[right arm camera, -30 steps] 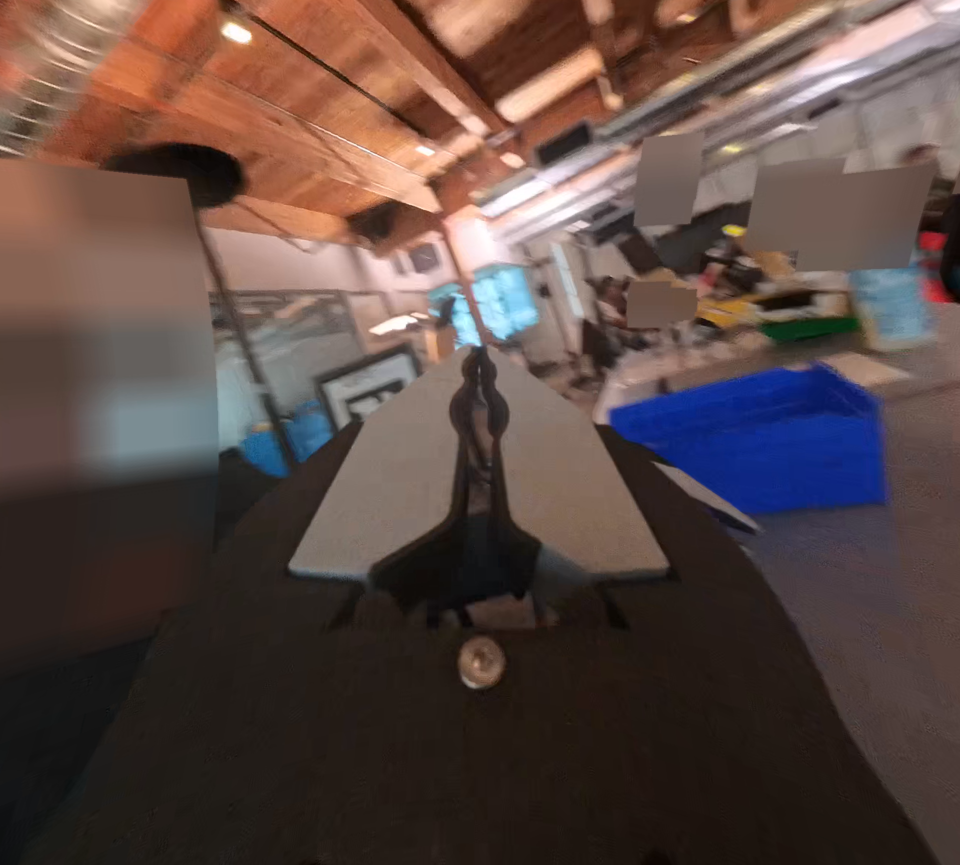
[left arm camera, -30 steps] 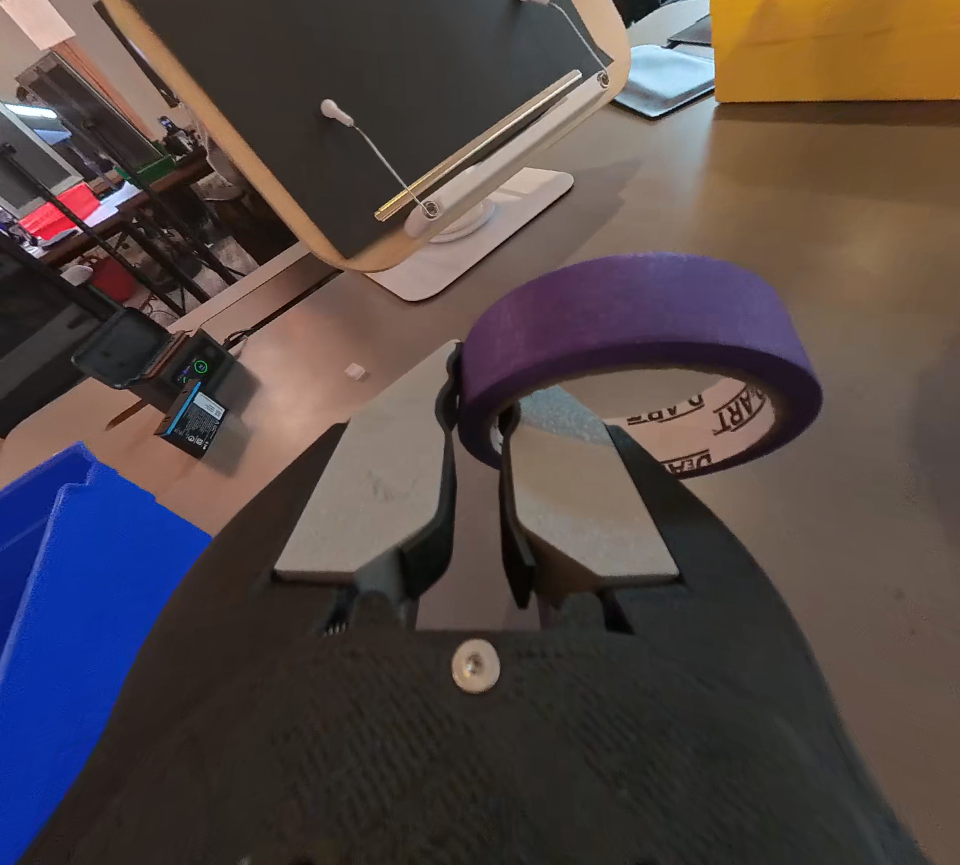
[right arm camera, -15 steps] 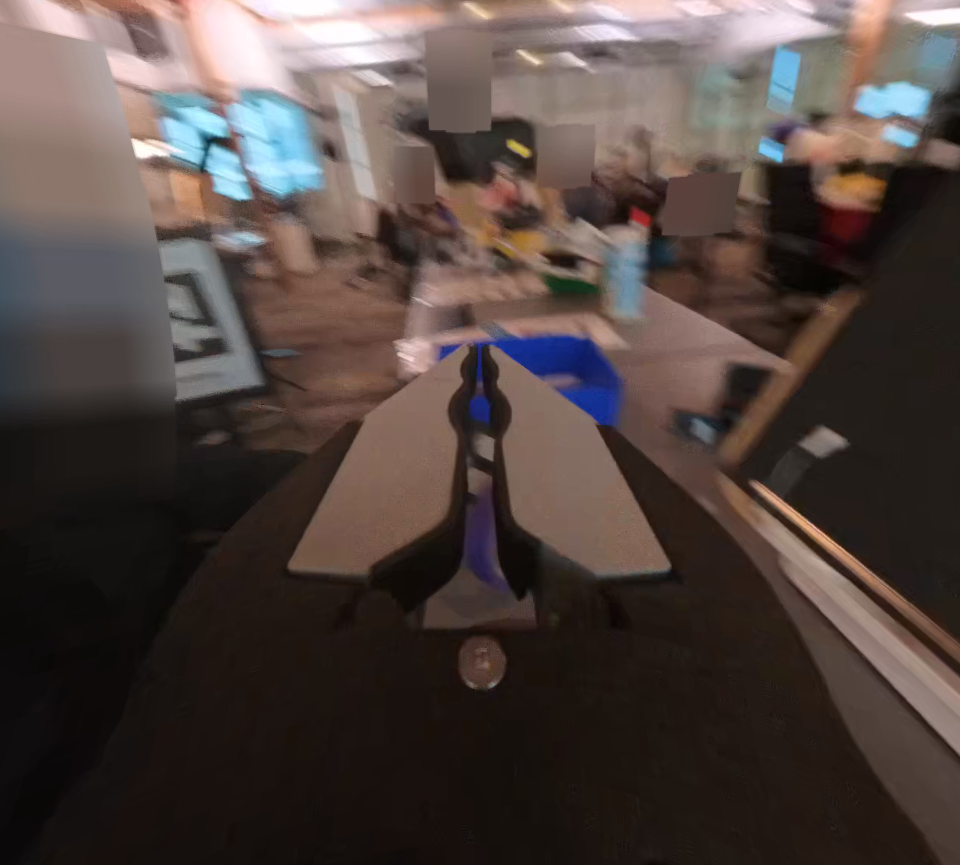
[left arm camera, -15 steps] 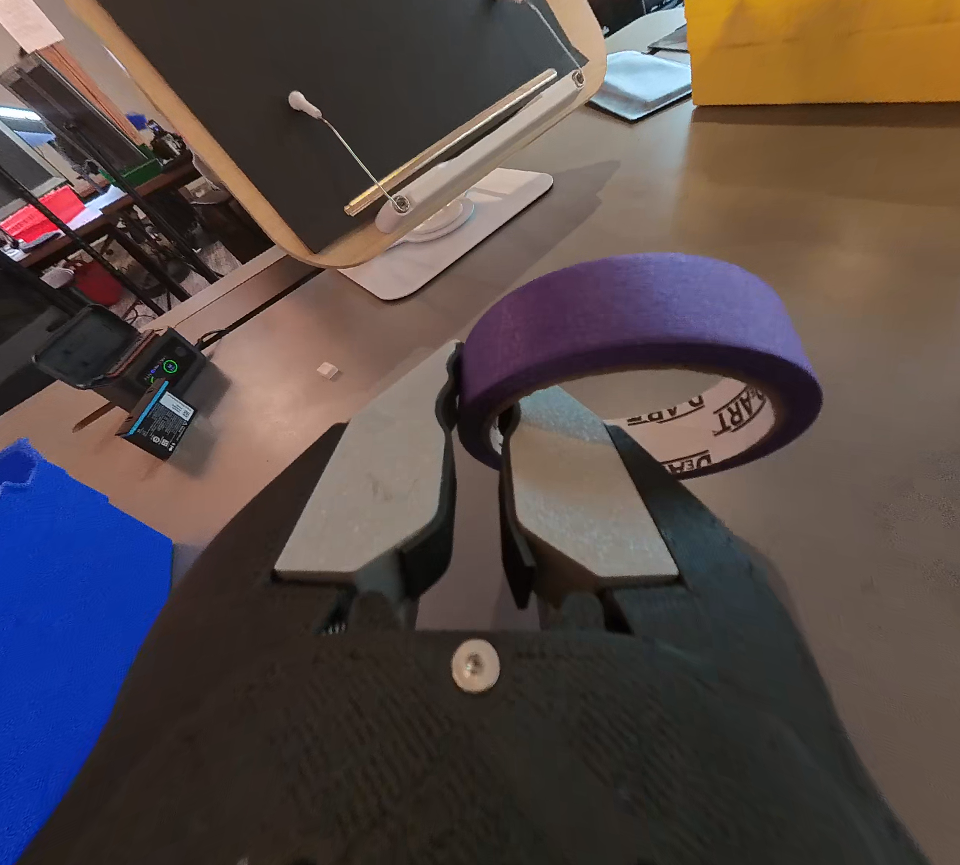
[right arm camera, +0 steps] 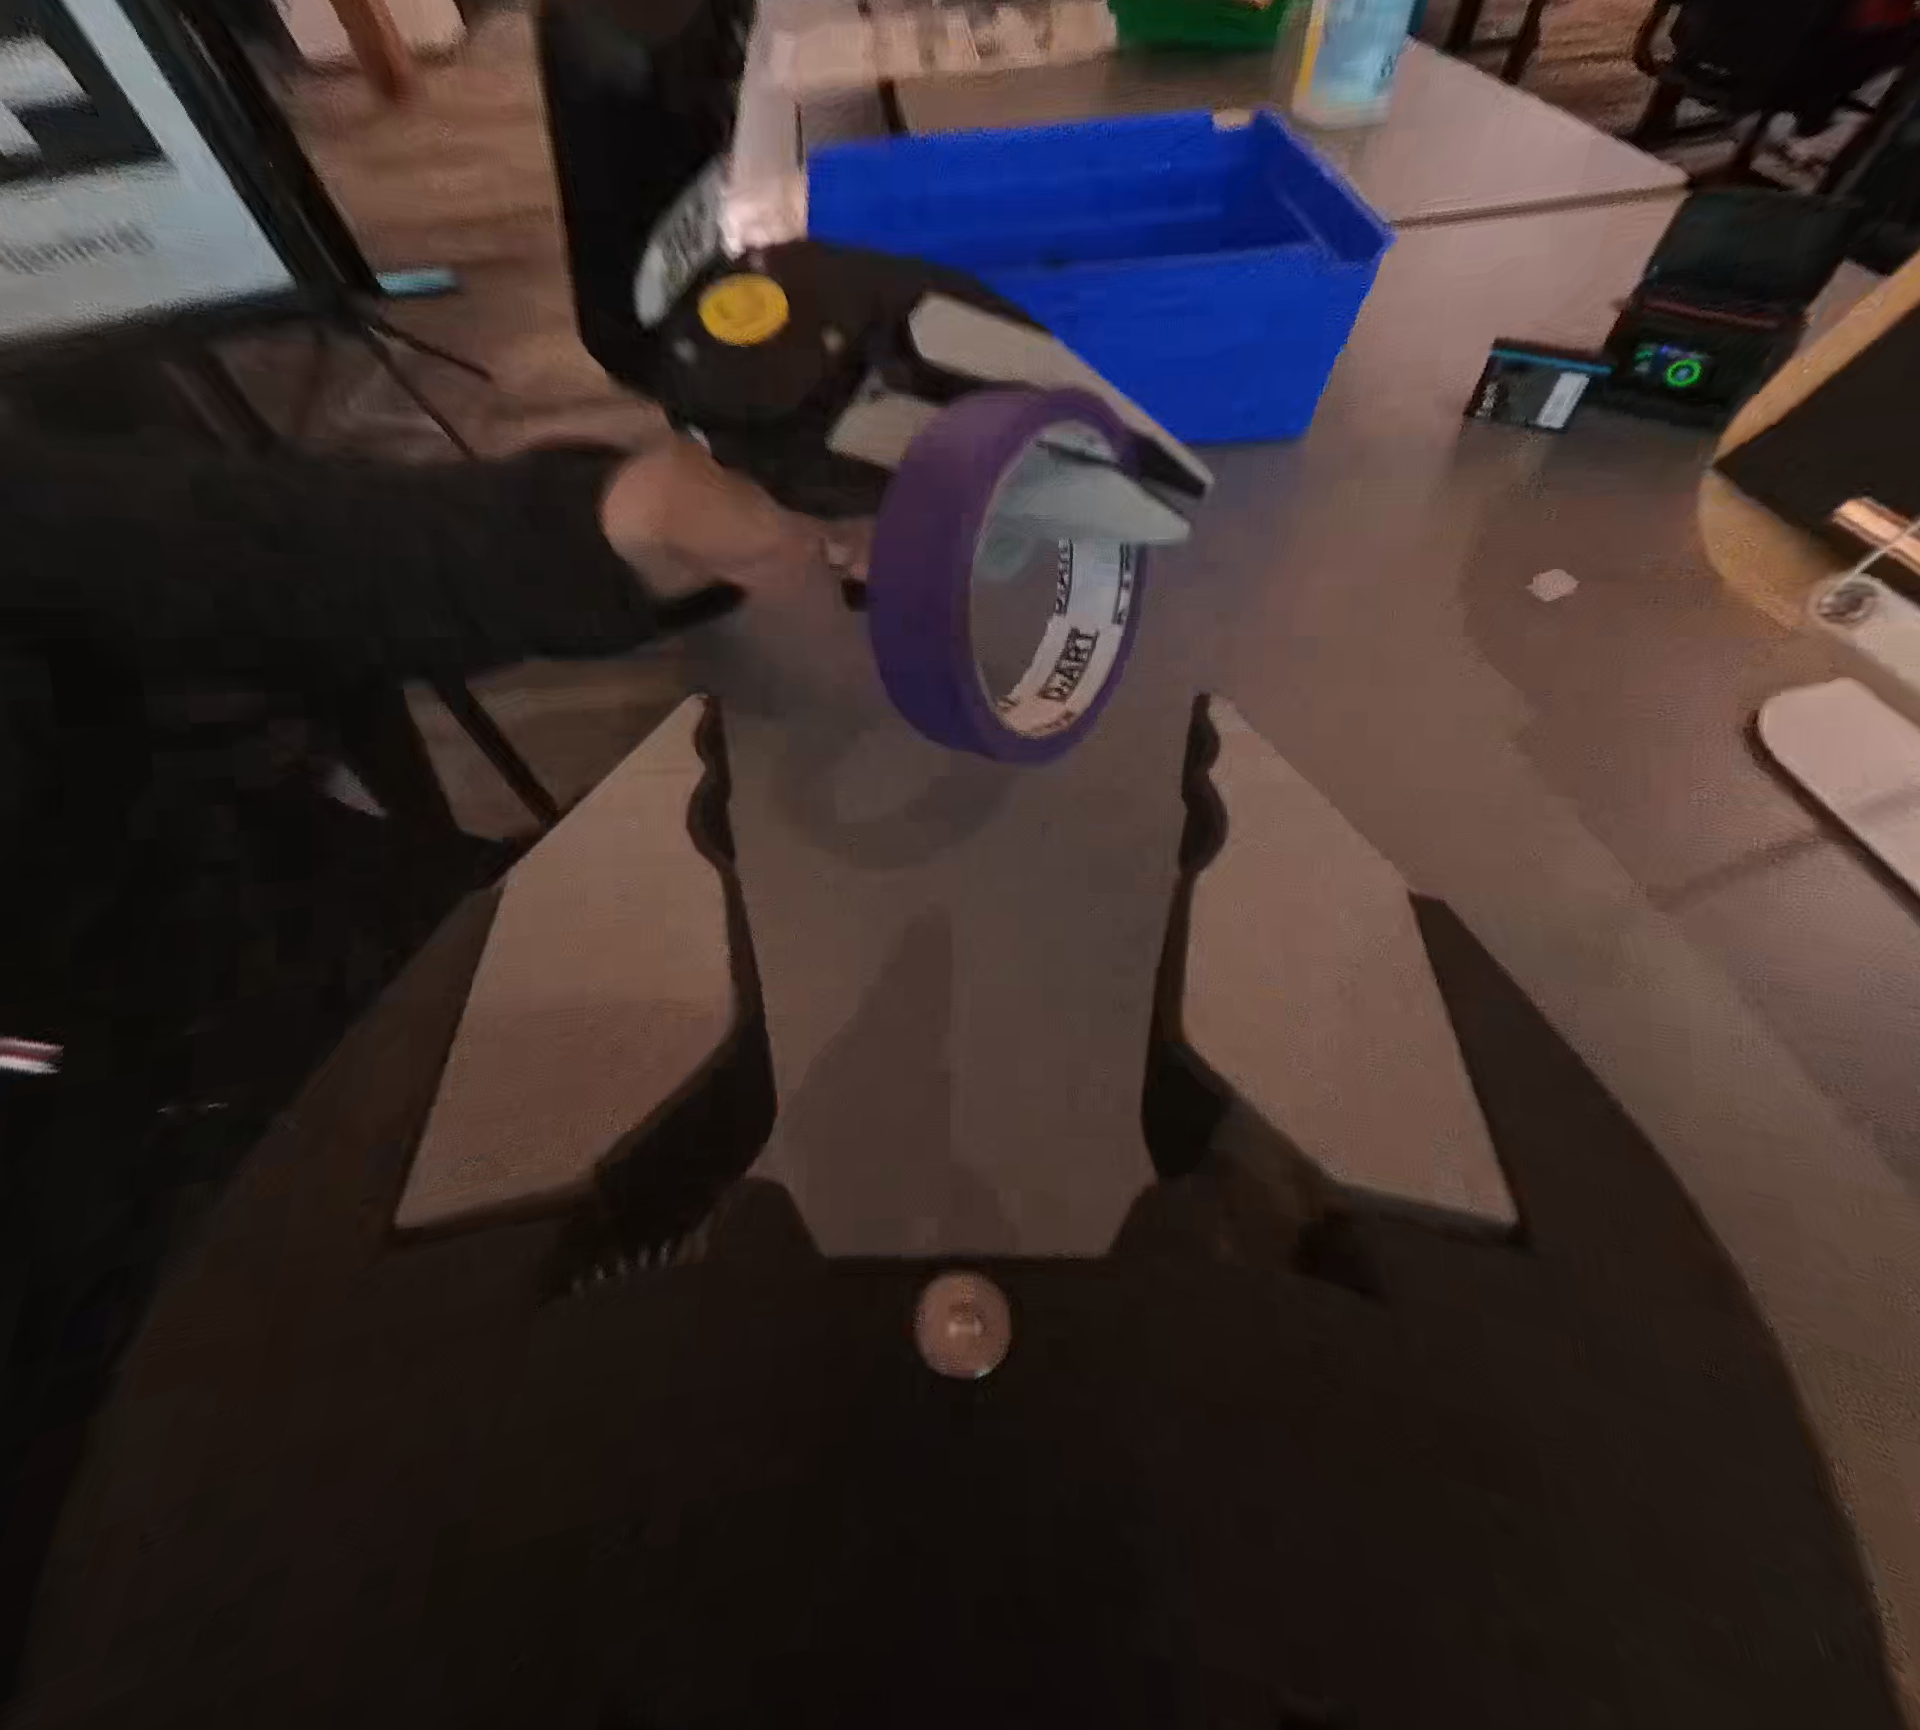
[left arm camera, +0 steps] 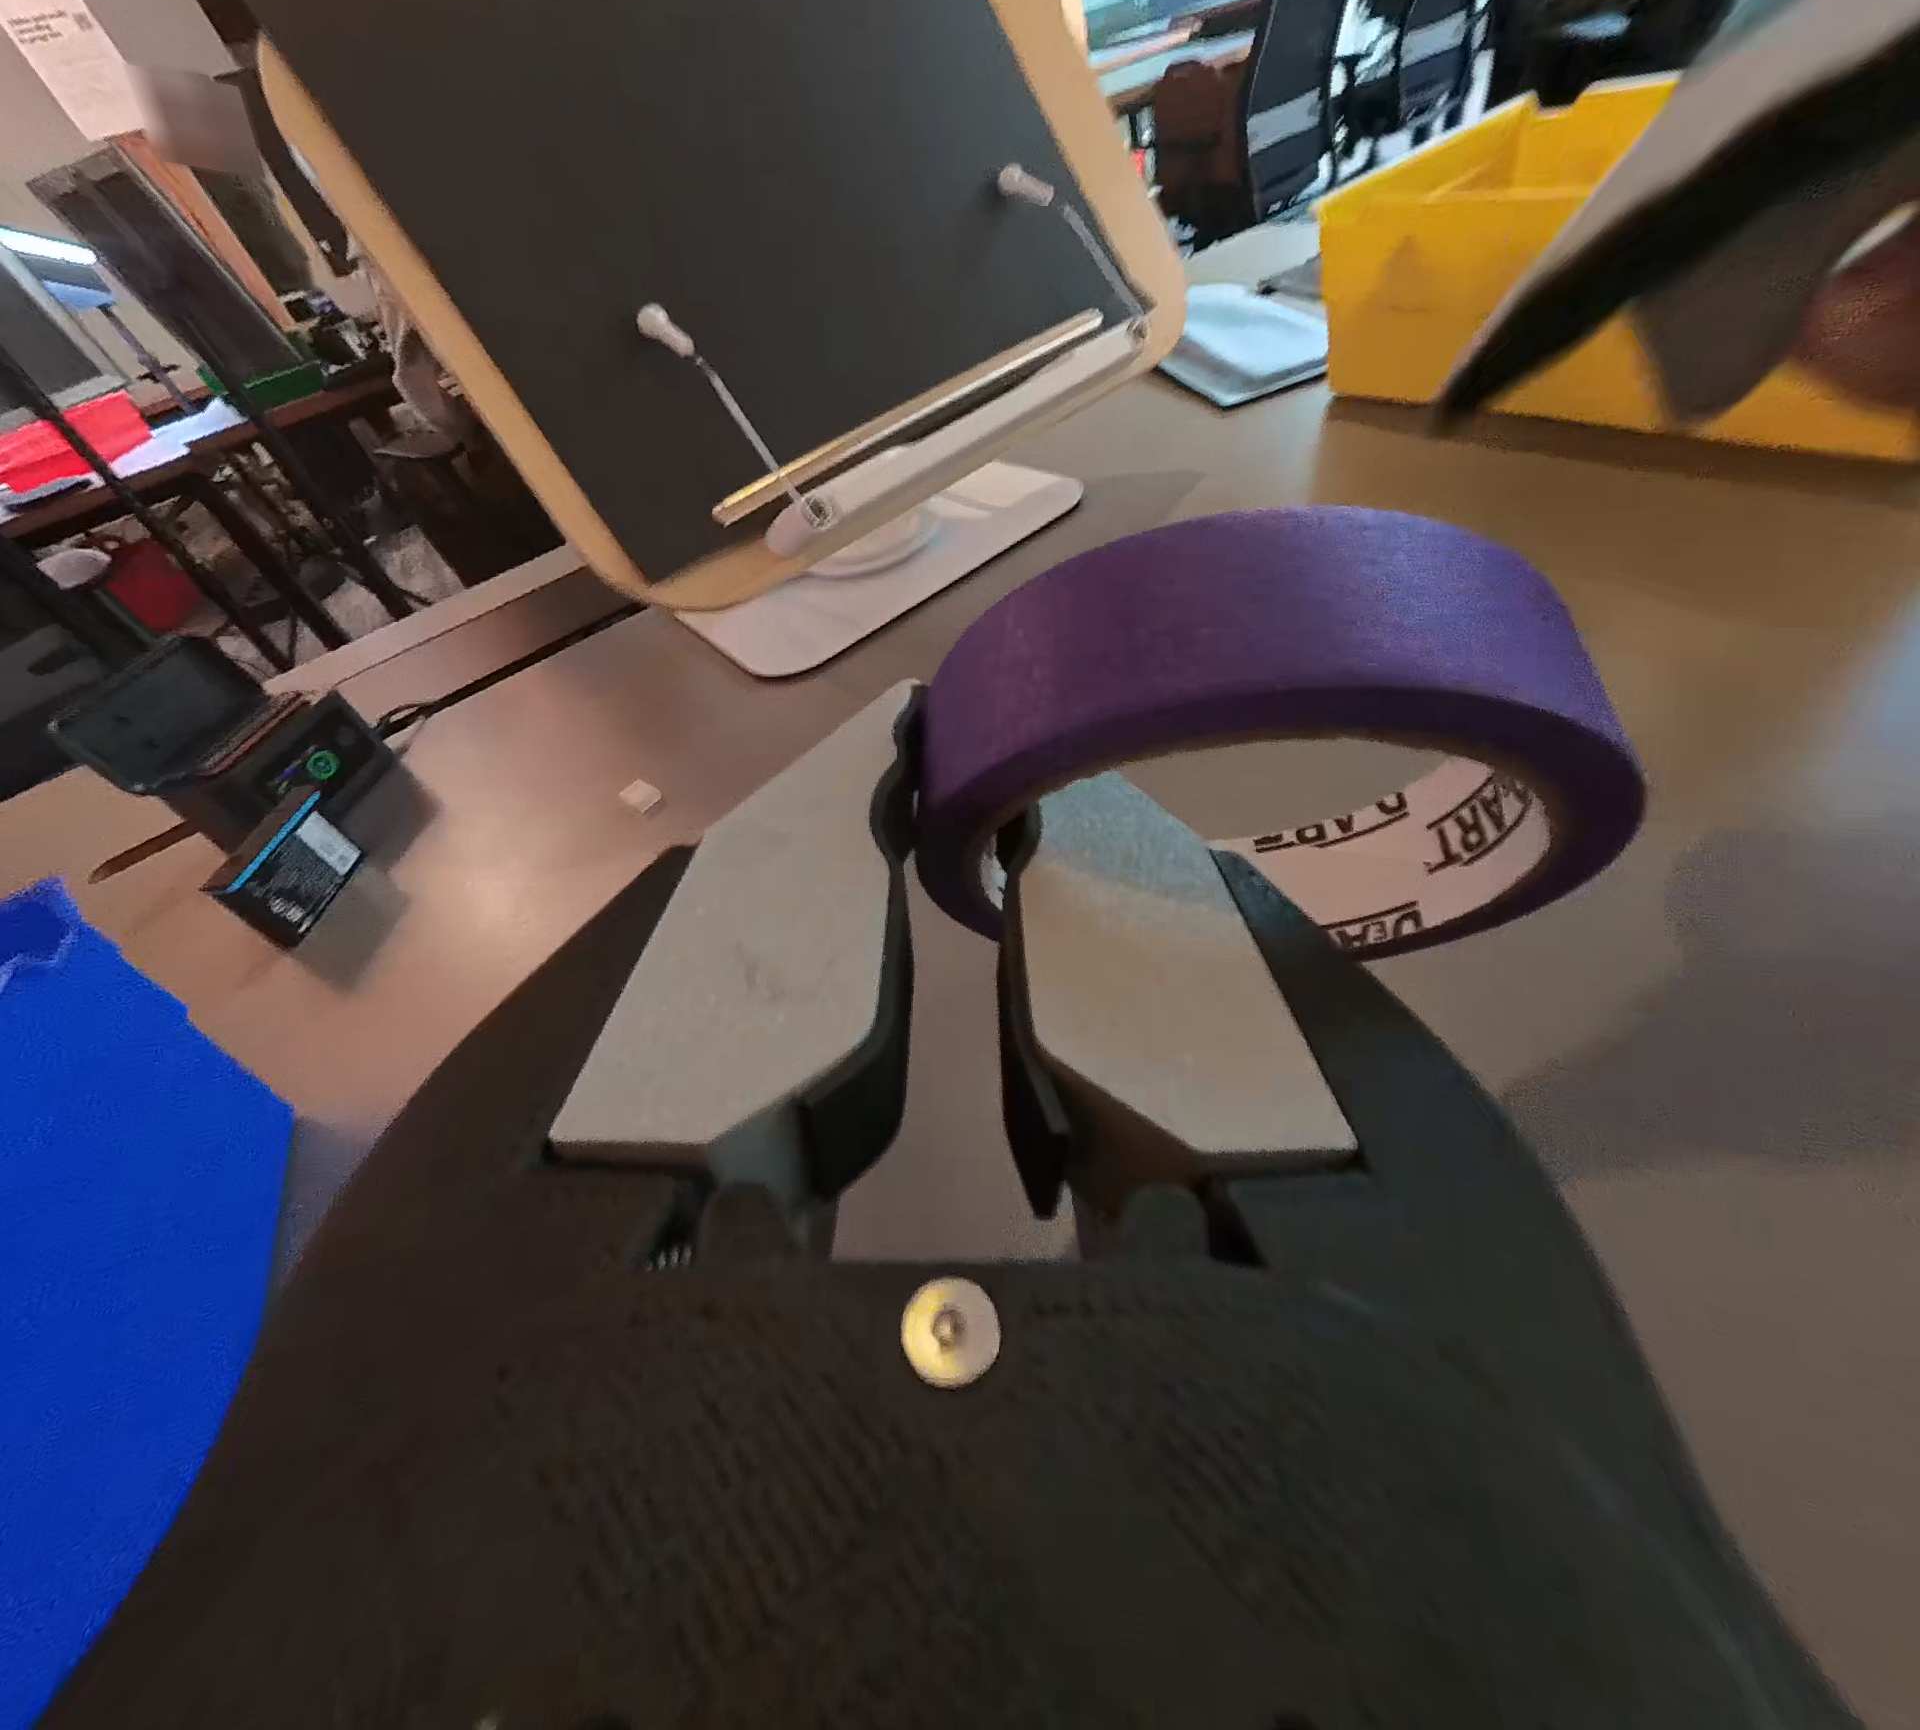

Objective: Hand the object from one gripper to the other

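- Where the left gripper (left arm camera: 956,792) pinches its band, one finger outside and one inside the ring, a purple tape roll (left arm camera: 1278,662) hangs clear above the brown table (left arm camera: 1714,1057), held firmly by nearly closed jaws.
- Right gripper (right arm camera: 951,787): jaws spread wide, holding nothing, facing the roll, which sits just beyond its fingertips at 12 o'clock, not touching.
- Person's hand (right arm camera: 696,527), dark sleeve: on the left gripper's handle, at 10 o'clock.
- Blue bin (right arm camera: 1122,267): on the table behind the roll, at 12 o'clock.
- Yellow bin (left arm camera: 1455,278): at 2 o'clock in the left wrist view.
- Black board on a white stand (left arm camera: 644,153): at 11 o'clock there.
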Action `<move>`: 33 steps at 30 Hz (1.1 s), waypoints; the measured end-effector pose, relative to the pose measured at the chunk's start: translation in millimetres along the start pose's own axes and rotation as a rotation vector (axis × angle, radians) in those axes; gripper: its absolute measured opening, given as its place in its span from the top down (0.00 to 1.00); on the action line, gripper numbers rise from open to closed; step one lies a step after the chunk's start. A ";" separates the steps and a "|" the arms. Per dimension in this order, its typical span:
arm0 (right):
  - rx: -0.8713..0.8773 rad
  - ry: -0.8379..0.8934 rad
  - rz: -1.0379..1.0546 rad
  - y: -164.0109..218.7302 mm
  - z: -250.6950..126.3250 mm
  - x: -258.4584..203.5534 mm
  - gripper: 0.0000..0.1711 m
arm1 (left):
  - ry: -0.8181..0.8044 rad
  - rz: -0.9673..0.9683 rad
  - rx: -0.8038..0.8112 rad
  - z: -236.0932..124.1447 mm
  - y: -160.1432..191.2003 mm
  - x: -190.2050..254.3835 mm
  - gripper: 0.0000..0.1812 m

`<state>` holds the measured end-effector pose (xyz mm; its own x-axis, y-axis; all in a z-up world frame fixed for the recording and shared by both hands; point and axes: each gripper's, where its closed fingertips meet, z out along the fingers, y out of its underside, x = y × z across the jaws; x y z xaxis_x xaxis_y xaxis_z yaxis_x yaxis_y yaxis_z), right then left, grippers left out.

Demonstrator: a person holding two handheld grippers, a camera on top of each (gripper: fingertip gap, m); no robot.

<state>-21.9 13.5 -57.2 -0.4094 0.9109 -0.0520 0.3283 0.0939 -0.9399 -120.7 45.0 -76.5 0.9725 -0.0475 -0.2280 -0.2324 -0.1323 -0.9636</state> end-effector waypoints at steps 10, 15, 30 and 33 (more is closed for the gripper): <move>-0.282 0.271 -0.084 -11.3 24.4 37.9 0.63 | -0.075 -0.031 0.015 -2.1 -13.7 -21.2 0.96; -0.594 0.347 0.033 10.7 -25.1 33.1 1.00 | -0.153 0.006 0.030 0.7 -24.5 -42.6 0.96; -0.011 0.083 -0.009 -18.6 14.7 -15.8 0.63 | -0.087 0.070 0.061 -7.3 -36.1 -9.4 0.96; -0.033 0.015 -0.014 -16.9 47.7 1.4 0.63 | -0.087 0.074 0.036 -3.2 -31.9 -11.0 0.96</move>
<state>-68.6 -5.9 -57.4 -0.4012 0.9154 -0.0332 0.3501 0.1198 -0.9290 -124.1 46.5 -42.8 0.9509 0.0311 -0.3080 -0.3040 -0.0956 -0.9479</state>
